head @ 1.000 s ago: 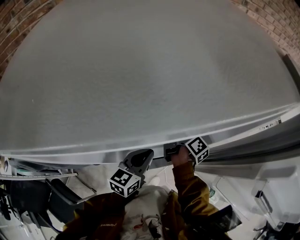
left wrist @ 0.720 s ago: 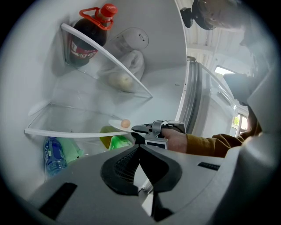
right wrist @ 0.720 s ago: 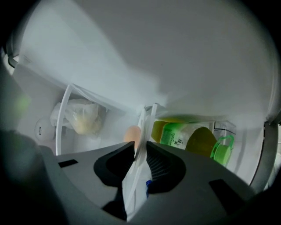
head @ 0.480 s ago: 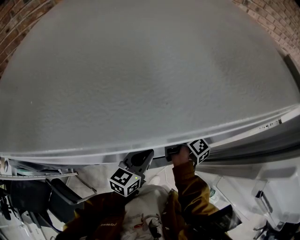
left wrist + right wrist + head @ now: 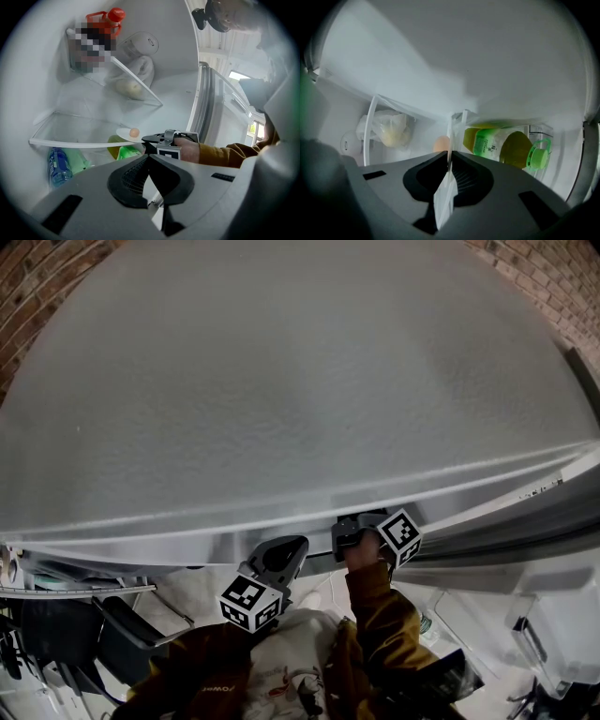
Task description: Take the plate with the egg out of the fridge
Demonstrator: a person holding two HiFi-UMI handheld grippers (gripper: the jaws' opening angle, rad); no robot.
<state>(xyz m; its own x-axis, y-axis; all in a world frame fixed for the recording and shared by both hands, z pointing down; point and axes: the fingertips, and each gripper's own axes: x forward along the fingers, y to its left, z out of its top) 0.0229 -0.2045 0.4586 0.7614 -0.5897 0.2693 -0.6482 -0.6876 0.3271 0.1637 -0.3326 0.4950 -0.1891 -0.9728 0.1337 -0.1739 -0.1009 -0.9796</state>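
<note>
Fridge [image 5: 281, 381] casing fills most of the head view as a broad grey surface, with brick wall [image 5: 37, 277] showing at the upper corners. The left gripper view looks into the white interior, where a glass shelf [image 5: 70, 143] crosses the lower left. Under that shelf stand a blue bottle [image 5: 55, 166] and, further right, a green bottle [image 5: 125, 152]. In the right gripper view the green bottle [image 5: 501, 145] lies on its side, its green cap toward the right. Higher up in the compartment sits a pale bag [image 5: 136, 77] with something yellowish inside, and a red-capped bottle [image 5: 111, 16] stands in the top corner.

A mustard sleeve [image 5: 380, 615] reaches up to the fridge's lower edge and ends at the right gripper [image 5: 349, 531]. The left gripper [image 5: 281, 557] hangs just beside it, lower and apart from the fridge.

The left gripper [image 5: 149, 156] has its jaws pressed together with nothing between them. The right gripper [image 5: 450, 157] pinches the plate [image 5: 445, 197], whose thin white rim runs edge-on between its pads. From the left gripper view, the right gripper [image 5: 157, 138] grips the plate [image 5: 125, 135] at its near rim. The plate is inside the fridge, level with the glass shelf's front edge. Whether it rests on the glass or hangs clear of it cannot be told.

The egg [image 5: 134, 133] sits on the plate, close to the pinched rim, and appears in the right gripper view as a tan egg [image 5: 442, 143] just beyond the jaws.
</note>
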